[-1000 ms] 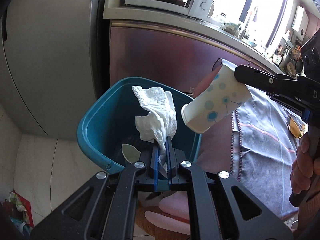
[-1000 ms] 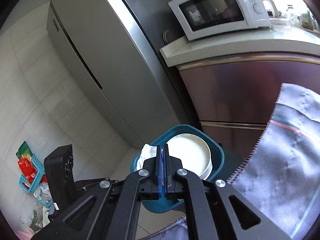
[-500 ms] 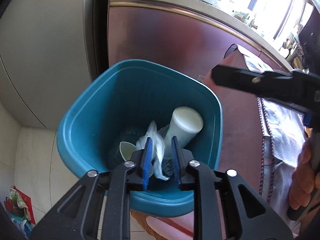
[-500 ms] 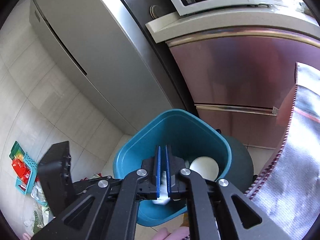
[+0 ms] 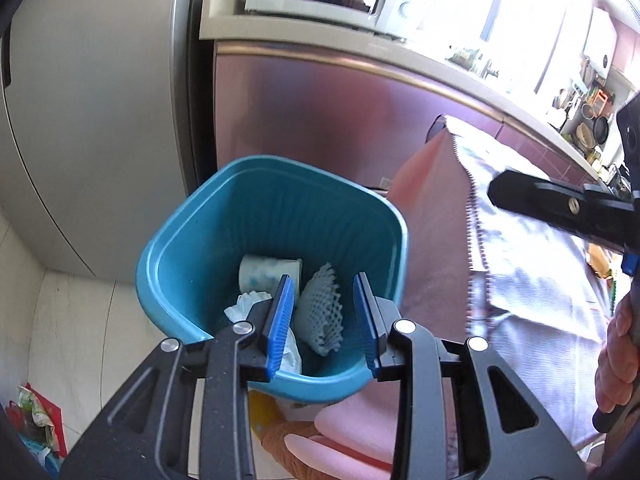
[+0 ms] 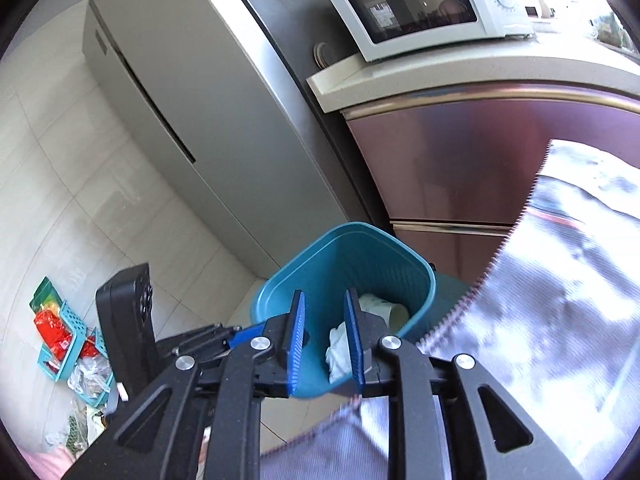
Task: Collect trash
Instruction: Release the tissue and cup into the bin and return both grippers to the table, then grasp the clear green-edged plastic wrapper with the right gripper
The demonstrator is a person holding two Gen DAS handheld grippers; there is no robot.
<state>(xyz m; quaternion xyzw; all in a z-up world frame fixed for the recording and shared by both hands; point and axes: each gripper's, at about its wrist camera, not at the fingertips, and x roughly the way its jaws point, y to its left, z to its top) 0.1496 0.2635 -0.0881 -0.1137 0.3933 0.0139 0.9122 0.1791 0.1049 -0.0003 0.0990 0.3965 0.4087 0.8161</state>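
Kitchen, tiled floor point(image 6: 72, 208), fridge point(image 5: 92, 120) and microwave point(image 6: 424, 8) behind. Teal bin point(image 5: 188, 248) holds paper cup point(image 5: 268, 270), tissue point(image 5: 248, 304), foam fruit net point(image 5: 320, 312). Left tool point(image 5: 324, 320) gaping, empty — right tool point(image 6: 322, 344) likewise, both over bin.

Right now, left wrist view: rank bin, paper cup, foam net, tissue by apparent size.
1. Teal bin, largest by far.
2. Foam net.
3. Paper cup, lying on its side, looks close to the net; order with it unsure.
4. Tissue, mostly hidden behind the open left gripper, so its true size is unclear.
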